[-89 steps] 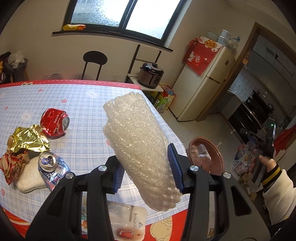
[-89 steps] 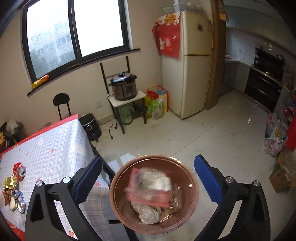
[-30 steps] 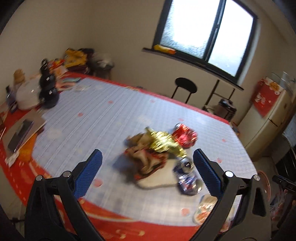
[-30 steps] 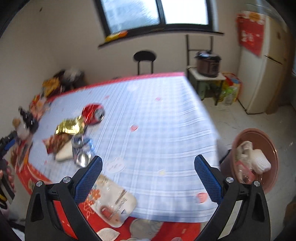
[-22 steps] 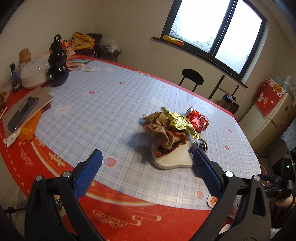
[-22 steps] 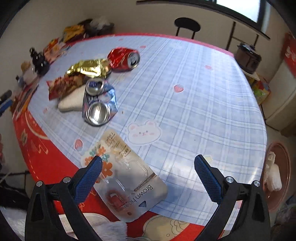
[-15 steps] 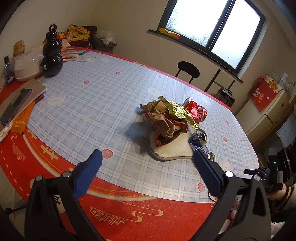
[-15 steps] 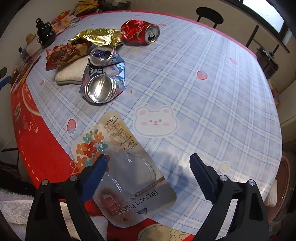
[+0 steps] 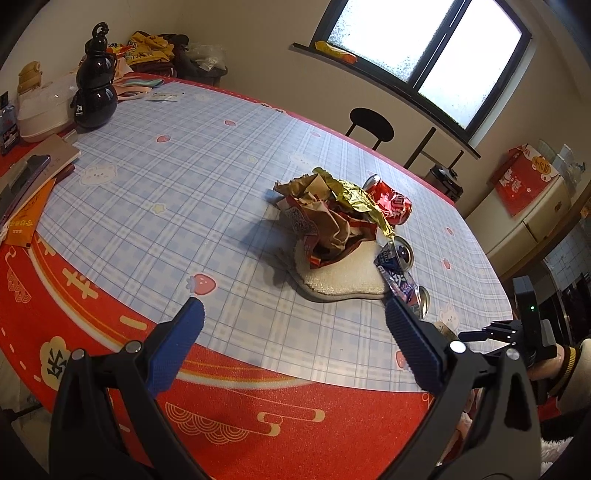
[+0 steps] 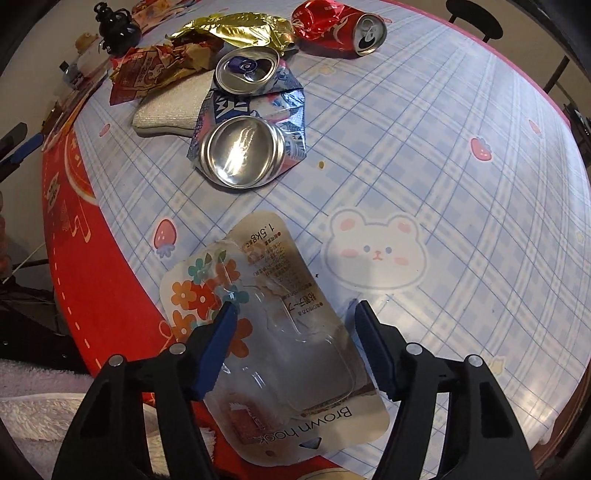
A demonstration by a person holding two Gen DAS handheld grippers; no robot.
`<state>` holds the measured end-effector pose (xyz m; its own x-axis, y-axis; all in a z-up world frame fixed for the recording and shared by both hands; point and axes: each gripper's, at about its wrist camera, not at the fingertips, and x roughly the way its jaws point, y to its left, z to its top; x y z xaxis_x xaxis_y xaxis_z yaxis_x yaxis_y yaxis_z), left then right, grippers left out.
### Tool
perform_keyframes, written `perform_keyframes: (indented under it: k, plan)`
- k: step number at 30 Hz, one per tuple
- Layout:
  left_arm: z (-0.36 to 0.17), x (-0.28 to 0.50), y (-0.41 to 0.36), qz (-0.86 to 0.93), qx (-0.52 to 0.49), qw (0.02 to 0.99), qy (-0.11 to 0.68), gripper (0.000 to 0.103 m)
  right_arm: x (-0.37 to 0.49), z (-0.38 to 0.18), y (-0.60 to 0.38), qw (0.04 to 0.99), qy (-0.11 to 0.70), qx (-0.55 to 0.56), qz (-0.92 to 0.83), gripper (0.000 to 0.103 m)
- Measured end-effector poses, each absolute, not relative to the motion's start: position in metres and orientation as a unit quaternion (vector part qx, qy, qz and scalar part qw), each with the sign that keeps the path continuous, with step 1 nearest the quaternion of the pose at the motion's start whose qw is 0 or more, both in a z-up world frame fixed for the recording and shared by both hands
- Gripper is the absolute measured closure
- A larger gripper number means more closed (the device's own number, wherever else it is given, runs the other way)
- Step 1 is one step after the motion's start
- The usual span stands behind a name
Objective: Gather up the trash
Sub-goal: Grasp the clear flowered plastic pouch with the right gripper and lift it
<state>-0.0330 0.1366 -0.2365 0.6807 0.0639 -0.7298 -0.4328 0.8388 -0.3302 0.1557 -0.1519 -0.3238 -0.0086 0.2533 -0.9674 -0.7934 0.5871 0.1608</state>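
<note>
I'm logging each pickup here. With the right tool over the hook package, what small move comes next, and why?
Probably close the right tool further on the hook package. Its jaws have just been closing, the package lies flat between them at the table's edge, and the pads do not yet press it.

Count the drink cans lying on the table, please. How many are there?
2. The red can lies crushed at the far side of the trash pile, beside the gold wrapper. The blue can lies flattened nearer, against the white pad. The wrappers may hide more.
</note>
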Motion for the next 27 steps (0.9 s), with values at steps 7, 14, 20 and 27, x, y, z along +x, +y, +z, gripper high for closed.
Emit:
perform_keyframes:
  k: [7, 14, 20, 27]
  plan:
    - [-0.239, -0.030, 0.135, 0.136, -0.246, 0.882, 0.379, 0.006, 0.155, -0.314, -0.161, 0.669, 0.593, -0.204, 0.398, 0.062]
    - [-0.240, -0.014, 0.126, 0.118, -0.238, 0.884, 0.384, 0.006, 0.150, -0.292, -0.182, 0.706, 0.566, -0.157, 0.396, 0.063]
    - [-0.243, 0.006, 0.118, 0.096, -0.237, 0.884, 0.391, 0.006, 0.149, -0.278, -0.208, 0.747, 0.547, -0.088, 0.368, 0.063]
    - [-0.251, 0.036, 0.123, 0.090, -0.223, 0.885, 0.398, 0.007, 0.148, -0.268, -0.250, 0.796, 0.526, 0.026, 0.300, 0.063]
